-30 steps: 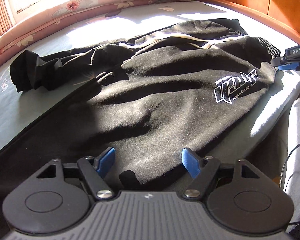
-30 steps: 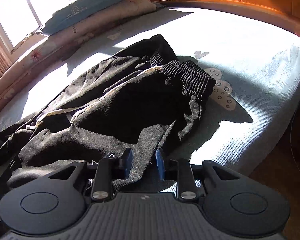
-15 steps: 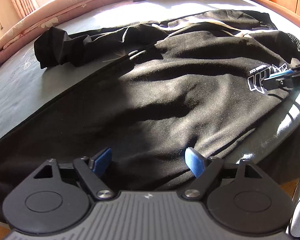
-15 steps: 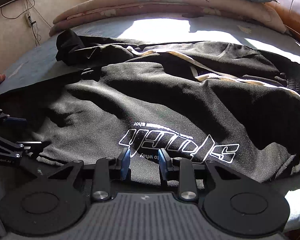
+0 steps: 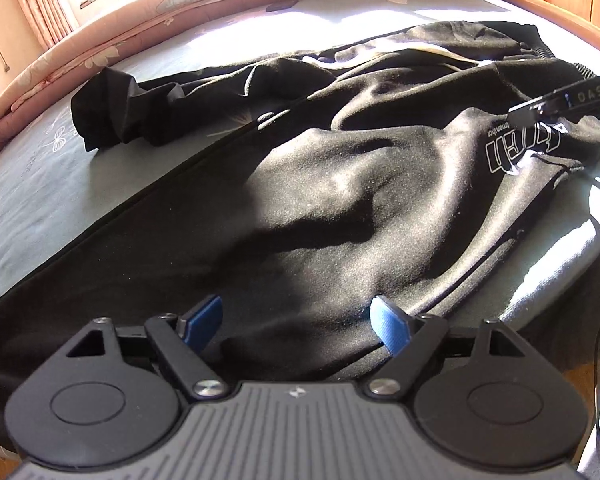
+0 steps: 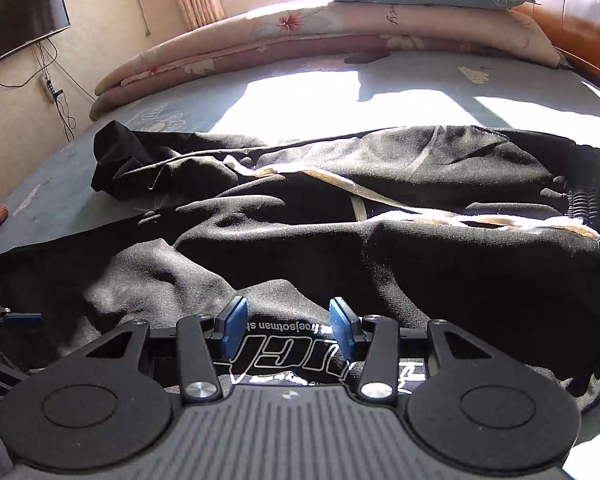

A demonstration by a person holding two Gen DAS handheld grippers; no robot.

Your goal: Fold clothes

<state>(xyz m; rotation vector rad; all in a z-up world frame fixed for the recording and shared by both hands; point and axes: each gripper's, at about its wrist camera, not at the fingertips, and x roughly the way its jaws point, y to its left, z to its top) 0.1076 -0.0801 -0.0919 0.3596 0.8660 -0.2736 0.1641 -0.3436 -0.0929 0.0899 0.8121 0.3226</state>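
The left gripper (image 5: pixel 296 326) sits at the bottom centre of its frame, its blue fingers (image 5: pixel 388 328) spread wide apart. The right gripper (image 6: pixel 286 326) fills the lower middle of its view, jaws parted with a narrower gap between blue pads (image 6: pixel 232 324).

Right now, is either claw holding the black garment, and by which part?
Neither. The left claw and right claw both stand open over the black garment, the right above its white printed lettering.

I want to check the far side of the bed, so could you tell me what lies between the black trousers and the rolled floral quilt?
Only bare bed sheet, partly sunlit, lies between the black trousers and the floral quilt; the right wrist view shows it best.
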